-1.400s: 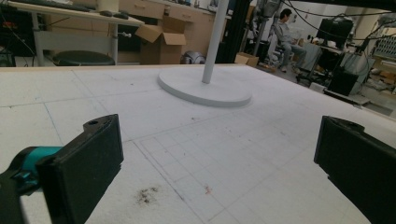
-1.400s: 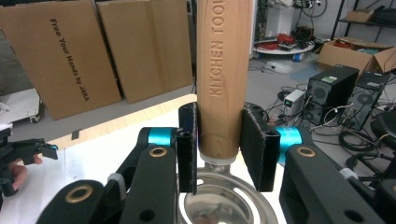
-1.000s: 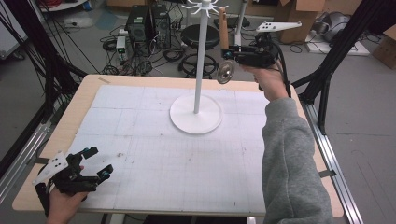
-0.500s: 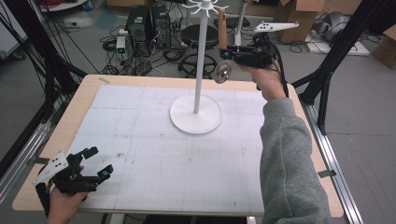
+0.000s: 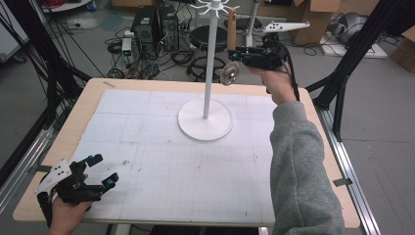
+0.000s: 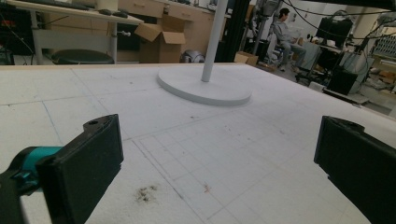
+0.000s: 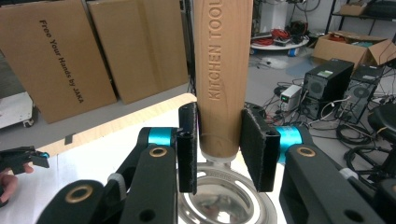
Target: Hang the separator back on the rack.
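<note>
The right gripper (image 5: 238,55) has its jaws clamped on the light wooden handle, stamped KITCHEN TOOL, of a kitchen utensil with a shiny round metal head (image 5: 229,73) — the pads press the handle's lower end from both sides in the right gripper view (image 7: 223,88), just above where the wood meets the metal. The handle rises above the jaws and the polished head (image 7: 219,200) hangs below them, beside the pole of the tall white stand with a round base and hooked crown (image 5: 210,63). The utensil looks stiff and fairly light, though the metal head probably carries most of the weight, so a hold near the neck, as here, should keep it from swinging; the smooth, rounded wood could twist between flat pads if the grip slackens. The bright head would be slippery and is best left untouched. The left gripper (image 5: 100,169) rests low over the near edge of the white gridded tabletop (image 5: 161,161), jaws wide apart with nothing between them (image 6: 219,154).
</note>
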The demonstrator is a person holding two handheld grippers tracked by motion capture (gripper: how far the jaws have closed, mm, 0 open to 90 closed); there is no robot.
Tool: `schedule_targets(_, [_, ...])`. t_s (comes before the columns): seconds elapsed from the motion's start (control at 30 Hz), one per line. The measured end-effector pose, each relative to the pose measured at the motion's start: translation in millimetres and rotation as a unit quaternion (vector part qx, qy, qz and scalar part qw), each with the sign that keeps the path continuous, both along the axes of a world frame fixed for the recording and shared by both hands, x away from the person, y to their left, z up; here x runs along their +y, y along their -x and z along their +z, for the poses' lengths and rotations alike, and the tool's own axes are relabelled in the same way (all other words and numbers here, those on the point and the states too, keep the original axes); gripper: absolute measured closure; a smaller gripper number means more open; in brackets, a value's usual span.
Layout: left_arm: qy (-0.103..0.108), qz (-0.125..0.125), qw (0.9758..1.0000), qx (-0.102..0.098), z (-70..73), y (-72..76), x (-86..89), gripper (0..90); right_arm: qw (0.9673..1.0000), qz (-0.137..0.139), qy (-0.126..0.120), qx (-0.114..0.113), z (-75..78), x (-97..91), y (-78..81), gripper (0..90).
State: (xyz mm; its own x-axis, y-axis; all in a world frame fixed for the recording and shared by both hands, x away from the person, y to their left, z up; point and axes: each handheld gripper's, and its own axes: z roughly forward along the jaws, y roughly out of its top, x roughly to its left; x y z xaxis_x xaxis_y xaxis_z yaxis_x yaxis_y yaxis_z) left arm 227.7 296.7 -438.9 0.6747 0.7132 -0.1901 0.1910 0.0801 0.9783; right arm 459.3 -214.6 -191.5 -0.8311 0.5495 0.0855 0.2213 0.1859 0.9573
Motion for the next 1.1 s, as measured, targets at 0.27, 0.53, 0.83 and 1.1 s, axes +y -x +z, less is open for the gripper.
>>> schedule_targets(0.27, [0.001, 0.002, 1.0000, 0.000, -0.4, 0.3, 1.3, 1.7, 1.0000, -0.001, 0.001, -0.001, -1.7, 2.6, -1.5, 69.2])
schedule_targets(0.53, [0.001, 0.001, 1.0000, 0.001, -0.1, 1.0, 1.4, 1.7, 1.0000, -0.004, 0.001, -0.002, -2.7, 4.8, -1.6, 69.1])
schedule_targets(0.83, [0.001, 0.001, 1.0000, 0.001, -0.2, 1.1, 0.9, 1.7, 0.9999, -0.013, 0.009, -0.005, -5.0, 8.3, -1.9, 68.5])
schedule_targets(1.1, [0.000, 0.001, 1.0000, 0.002, -0.3, 1.2, 0.6, 1.7, 0.9997, -0.023, 0.006, -0.011, -6.6, 9.8, -2.1, 66.0])
